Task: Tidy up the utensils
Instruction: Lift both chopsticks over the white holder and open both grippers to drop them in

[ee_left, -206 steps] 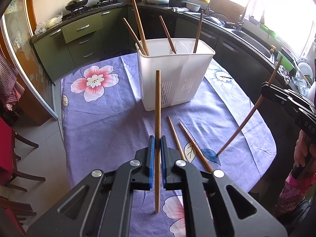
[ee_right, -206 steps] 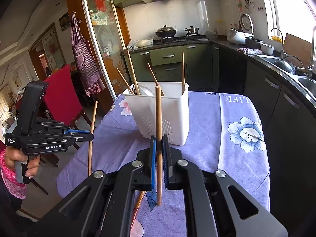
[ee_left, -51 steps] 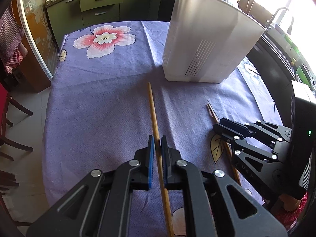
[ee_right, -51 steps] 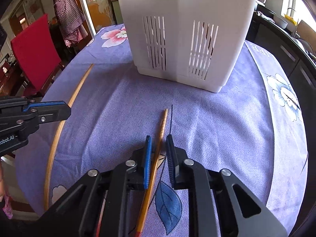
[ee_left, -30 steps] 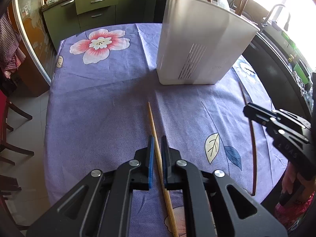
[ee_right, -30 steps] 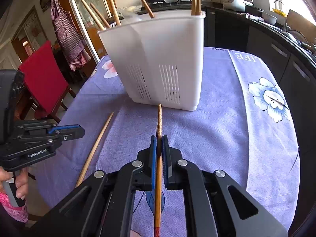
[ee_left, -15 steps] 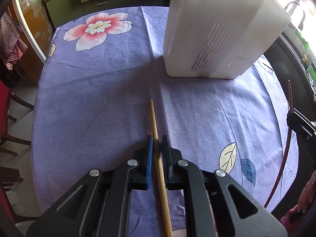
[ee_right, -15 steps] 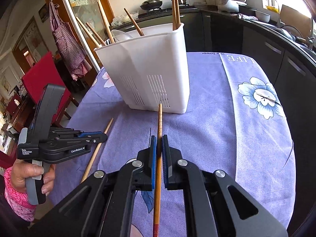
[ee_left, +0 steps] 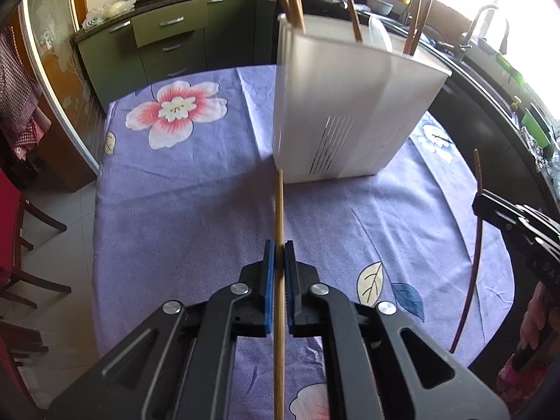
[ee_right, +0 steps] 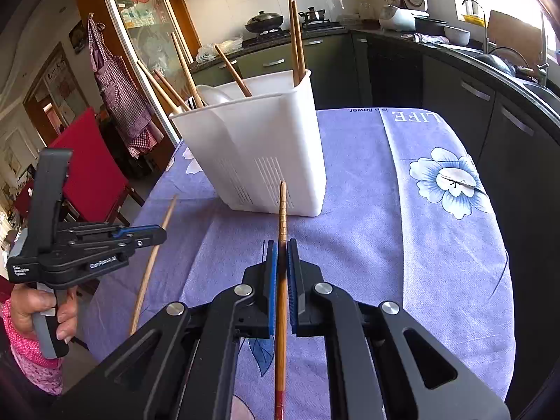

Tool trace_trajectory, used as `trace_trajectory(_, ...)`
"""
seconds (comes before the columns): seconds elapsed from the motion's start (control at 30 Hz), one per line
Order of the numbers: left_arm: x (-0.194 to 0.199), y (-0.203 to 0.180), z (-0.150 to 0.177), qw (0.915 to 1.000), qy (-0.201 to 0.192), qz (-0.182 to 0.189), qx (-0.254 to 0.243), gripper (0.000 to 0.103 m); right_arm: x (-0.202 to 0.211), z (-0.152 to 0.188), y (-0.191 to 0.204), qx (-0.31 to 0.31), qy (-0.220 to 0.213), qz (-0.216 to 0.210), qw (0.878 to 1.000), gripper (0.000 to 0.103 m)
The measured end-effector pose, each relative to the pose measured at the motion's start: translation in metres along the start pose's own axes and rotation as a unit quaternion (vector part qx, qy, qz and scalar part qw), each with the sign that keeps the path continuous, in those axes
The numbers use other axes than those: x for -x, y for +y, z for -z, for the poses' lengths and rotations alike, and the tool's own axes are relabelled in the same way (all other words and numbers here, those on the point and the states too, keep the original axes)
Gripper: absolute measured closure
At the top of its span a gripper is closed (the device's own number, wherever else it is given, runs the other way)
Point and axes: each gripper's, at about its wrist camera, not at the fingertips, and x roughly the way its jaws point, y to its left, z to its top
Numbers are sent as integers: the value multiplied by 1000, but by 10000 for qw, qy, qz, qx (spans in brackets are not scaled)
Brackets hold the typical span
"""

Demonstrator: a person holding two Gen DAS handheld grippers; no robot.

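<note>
A white slotted utensil holder [ee_left: 353, 105] stands on the purple flowered tablecloth [ee_left: 182, 203] and also shows in the right wrist view [ee_right: 259, 154]. Several wooden chopsticks [ee_right: 295, 38] and a white spoon stick out of it. My left gripper [ee_left: 279, 255] is shut on a light wooden chopstick [ee_left: 279, 210] held above the cloth, tip toward the holder. My right gripper [ee_right: 281, 255] is shut on a darker chopstick [ee_right: 282, 217] with a red end. Each gripper shows in the other's view: the right one at the right edge [ee_left: 479, 206], the left one at the left [ee_right: 159, 236].
Dark green kitchen cabinets [ee_left: 164, 38] and a stove with pots stand behind the table. A counter with a sink [ee_right: 497, 59] runs along the right. A red chair [ee_right: 84, 171] stands left of the table. The table edge is close below both grippers.
Both grippers have lifted their chopsticks off the cloth and tilted up, so the holder's rim and contents show. The holder now sits further away in both views.
</note>
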Motion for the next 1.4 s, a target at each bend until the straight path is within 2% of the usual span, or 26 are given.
trace_trajectory(0.13,31,-1,-1,9994,-332,-26,-77,98,13,-1,-1,-9,-129,-32,9999,97)
trace_trajectory(0.27,45,-3,1,9986,-500,-89,-133,97,23,-2,0,0,-227,-52,9997,97)
trace_trajectory(0.6,57,-5,3,9978,-627,-92,-192,97,44,-4,2,28,-430,-39,9991,97)
trace_trajectory(1.4,93,-8,8,9950,-964,50,-249,97,61,0,9,151,-547,-156,9983,97)
